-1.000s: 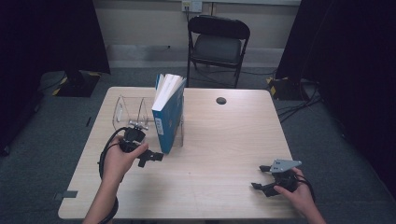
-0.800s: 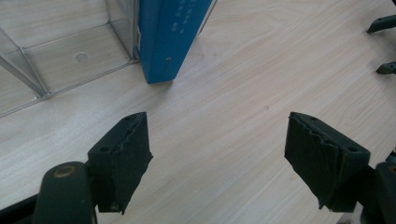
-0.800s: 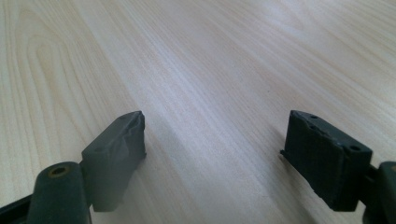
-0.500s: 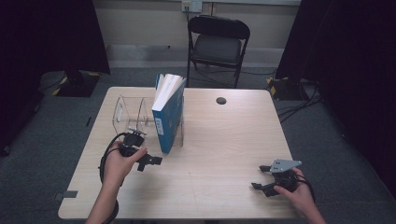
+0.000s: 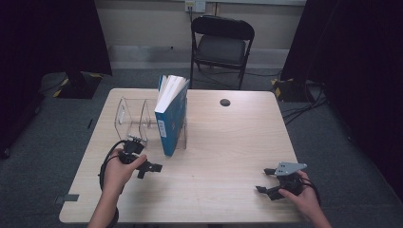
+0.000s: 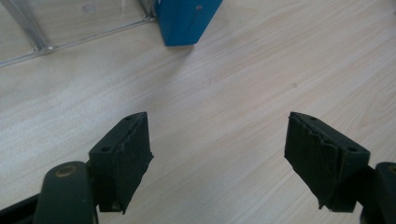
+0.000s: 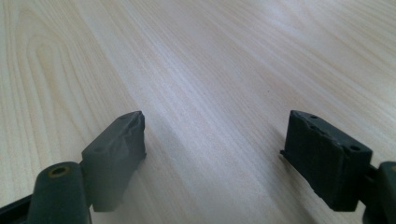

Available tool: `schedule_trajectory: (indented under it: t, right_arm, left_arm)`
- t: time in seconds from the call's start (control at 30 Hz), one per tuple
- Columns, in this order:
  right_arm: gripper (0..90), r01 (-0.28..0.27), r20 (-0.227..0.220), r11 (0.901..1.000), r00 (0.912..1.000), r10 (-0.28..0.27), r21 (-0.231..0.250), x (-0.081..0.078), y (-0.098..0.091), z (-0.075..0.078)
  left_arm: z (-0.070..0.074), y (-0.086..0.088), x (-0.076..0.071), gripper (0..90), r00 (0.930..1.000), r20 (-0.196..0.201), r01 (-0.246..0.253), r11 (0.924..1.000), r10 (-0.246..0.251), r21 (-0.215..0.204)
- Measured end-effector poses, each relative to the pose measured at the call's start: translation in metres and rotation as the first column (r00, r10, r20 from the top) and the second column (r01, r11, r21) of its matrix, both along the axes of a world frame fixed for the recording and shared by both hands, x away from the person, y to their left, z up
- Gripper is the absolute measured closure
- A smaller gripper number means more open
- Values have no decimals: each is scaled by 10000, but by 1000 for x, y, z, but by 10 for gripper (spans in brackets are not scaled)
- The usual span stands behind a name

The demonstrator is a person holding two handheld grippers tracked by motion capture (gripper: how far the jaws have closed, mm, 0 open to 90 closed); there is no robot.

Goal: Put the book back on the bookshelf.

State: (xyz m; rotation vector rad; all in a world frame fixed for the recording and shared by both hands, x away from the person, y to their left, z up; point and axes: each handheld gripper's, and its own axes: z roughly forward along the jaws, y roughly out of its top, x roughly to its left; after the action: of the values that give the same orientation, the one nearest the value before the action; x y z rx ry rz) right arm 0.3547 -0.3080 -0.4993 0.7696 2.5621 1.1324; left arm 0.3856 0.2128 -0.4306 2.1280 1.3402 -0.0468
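2 open grippers, left gripper (image 5: 151, 169) near blue book (image 5: 172, 114), right gripper (image 5: 267, 181) by table (image 5: 228, 142) edge

one blue book (image 5: 172, 114) stands in one clear acrylic rack (image 5: 134, 119) on one wooden counter (image 5: 223, 156). one small dark round spot (image 5: 225, 102) lies on the counter's far side. two handheld grippers: the left gripper (image 5: 142, 159) and the right gripper (image 5: 268, 183). one black folding chair (image 5: 221, 45) stands behind.
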Motion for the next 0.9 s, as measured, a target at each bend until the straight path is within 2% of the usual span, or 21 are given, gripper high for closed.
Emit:
schedule_trajectory:
  t: [0.2, 0.37, 0.5, 0.57, 0.77, 0.9]
  right_arm:
    - [197, 3, -4, 10000, 10000, -3, 5, 0, 0, 0]
    - [197, -15, -3, 10000, 10000, 15, 5, 0, 0, 0]
    - [197, -25, -2, 10000, 10000, 25, 0, 0, 0, 0]
    - [197, -27, 0, 10000, 10000, 27, -2, 0, 0, 0]
    - [197, -37, 0, 10000, 10000, 37, 1, 0, 0, 0]
    - [196, -69, -2, 10000, 10000, 69, 5, 1, 0, 0]
  left_arm:
    - [-5, 4, -2, 224, 10000, -3, -69, 10000, 69, 8]
    - [-15, 7, -4, 228, 9999, -98, -117, 9999, 117, 23]
    - [-20, 7, -6, 230, 9999, -20, -170, 9998, 171, 77]
    - [-21, 7, -7, 231, 9995, 203, -250, 9997, 249, 56]
    - [-28, 5, -8, 222, 9998, 119, -165, 9998, 163, 121]
    - [-32, 4, -10, 220, 9997, 243, -61, 9995, 53, 316]
